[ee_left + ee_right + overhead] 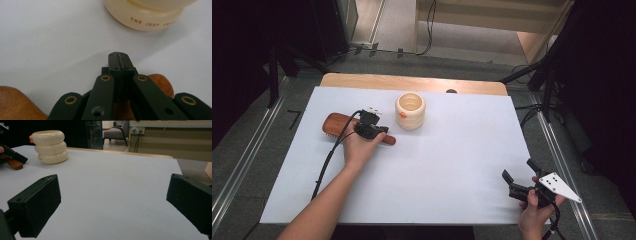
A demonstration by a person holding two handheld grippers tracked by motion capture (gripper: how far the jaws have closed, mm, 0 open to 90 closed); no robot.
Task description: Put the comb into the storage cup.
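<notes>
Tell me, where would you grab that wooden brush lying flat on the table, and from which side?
Grip the wooden brush by its narrow handle, coming from above. It lies flat with the wide head to the left and the slim handle pointing right toward the cream cup, so only the handle fits between the fingers. The left gripper already sits over that handle, shut, though an actual grip on it cannot be confirmed.

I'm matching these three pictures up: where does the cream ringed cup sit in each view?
High view: cream ringed cup stands upper centre on the white table.
Left gripper view: its base is at the top edge.
Right gripper view: it is upper left.
Shared landmark: the wooden brush beside it.
</notes>
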